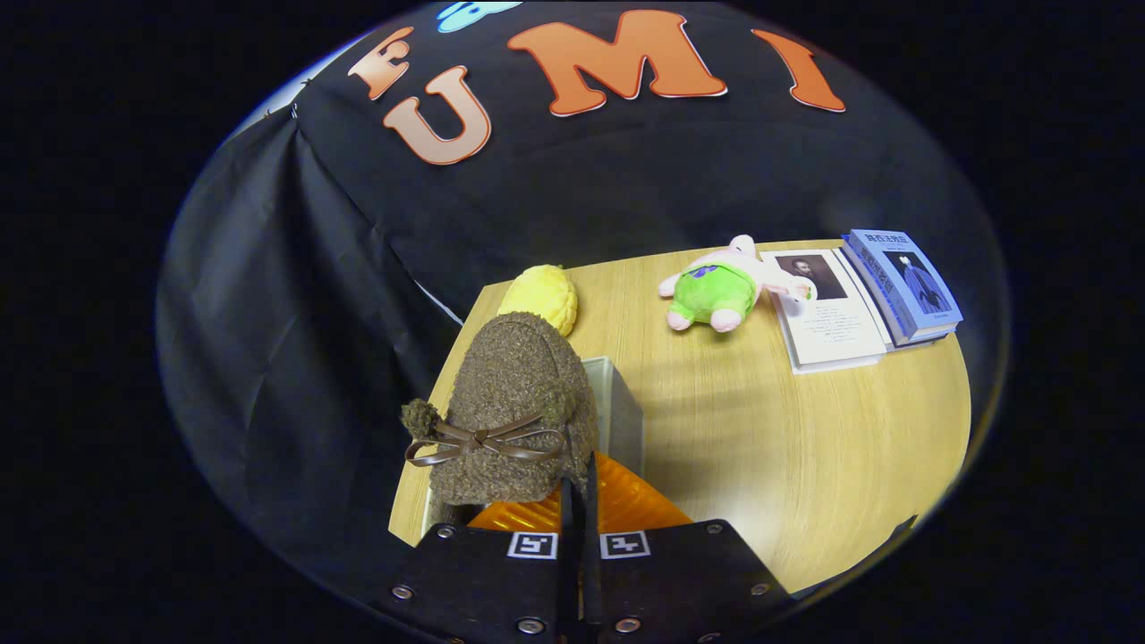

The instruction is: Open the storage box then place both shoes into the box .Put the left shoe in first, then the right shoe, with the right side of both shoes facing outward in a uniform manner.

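Shoe (pixel 514 402), brown and fuzzy, hung above the storage box (pixel 622 407); our gripper (pixel 579 487) had nearly closed its fingers, pinching its heel rim. We judged it soft, light and best gripped there.

Brown fuzzy bow shoe (pixel 514 407) upright over open storage box (pixel 617 420).

Shoe (pixel 514 402): rough, fuzzy matt cloth, with a smooth, slightly glossy bow (pixel 483 443), possibly leather. Box (pixel 622 411): smooth pale plastic. Lid (pixel 626 501): glossy ribbed orange plastic. Counter (pixel 805 447): smooth wood grain. Books (pixel 903 282): glossy paper covers. Fingers (pixel 580 501) closed together, pinching the shoe's edge.
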{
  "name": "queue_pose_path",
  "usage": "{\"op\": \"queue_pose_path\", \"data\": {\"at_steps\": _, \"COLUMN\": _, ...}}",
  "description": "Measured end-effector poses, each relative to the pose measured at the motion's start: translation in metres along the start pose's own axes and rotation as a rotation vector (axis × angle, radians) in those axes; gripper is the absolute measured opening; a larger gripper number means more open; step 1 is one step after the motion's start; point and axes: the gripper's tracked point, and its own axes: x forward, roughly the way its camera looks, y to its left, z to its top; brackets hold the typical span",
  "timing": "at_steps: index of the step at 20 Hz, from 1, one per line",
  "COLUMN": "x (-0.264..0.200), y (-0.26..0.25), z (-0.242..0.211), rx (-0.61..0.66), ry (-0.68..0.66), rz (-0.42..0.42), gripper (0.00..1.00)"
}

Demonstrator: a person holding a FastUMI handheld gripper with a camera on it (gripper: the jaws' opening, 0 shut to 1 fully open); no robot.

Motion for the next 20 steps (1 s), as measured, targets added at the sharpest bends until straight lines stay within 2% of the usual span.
{"op": "queue_pose_path", "data": {"at_steps": 4, "x": 0.023, "y": 0.021, "z": -0.009, "rx": -0.01, "ry": 0.035, "rz": -0.019, "gripper": 0.03}}
{"op": "queue_pose_path", "data": {"at_steps": 8, "x": 0.039, "y": 0.018, "z": -0.025, "rx": -0.006, "ry": 0.054, "rz": -0.085, "gripper": 0.03}}
{"op": "queue_pose_path", "data": {"at_steps": 10, "x": 0.046, "y": 0.017, "z": -0.037, "rx": 0.008, "ry": 0.081, "rz": -0.111, "gripper": 0.04}}
{"op": "queue_pose_path", "data": {"at_steps": 11, "x": 0.05, "y": 0.018, "z": -0.046, "rx": 0.02, "ry": 0.115, "rz": -0.104, "gripper": 0.08}}
{"op": "queue_pose_path", "data": {"at_steps": 12, "x": 0.051, "y": 0.02, "z": -0.056, "rx": 0.032, "ry": 0.152, "rz": -0.09, "gripper": 0.12}}
{"op": "queue_pose_path", "data": {"at_steps": 14, "x": 0.05, "y": 0.02, "z": -0.061, "rx": 0.051, "ry": 0.167, "rz": -0.064, "gripper": 0.28}}
{"op": "queue_pose_path", "data": {"at_steps": 15, "x": 0.046, "y": 0.02, "z": -0.056, "rx": 0.052, "ry": 0.152, "rz": -0.052, "gripper": 0.42}}
{"op": "queue_pose_path", "data": {"at_steps": 16, "x": 0.041, "y": 0.02, "z": -0.051, "rx": 0.051, "ry": 0.14, "rz": -0.039, "gripper": 0.49}}
{"op": "queue_pose_path", "data": {"at_steps": 17, "x": 0.035, "y": 0.02, "z": -0.046, "rx": 0.044, "ry": 0.127, "rz": -0.025, "gripper": 0.6}}
{"op": "queue_pose_path", "data": {"at_steps": 20, "x": 0.012, "y": 0.017, "z": -0.025, "rx": 0.013, "ry": 0.06, "rz": 0.004, "gripper": 0.74}}
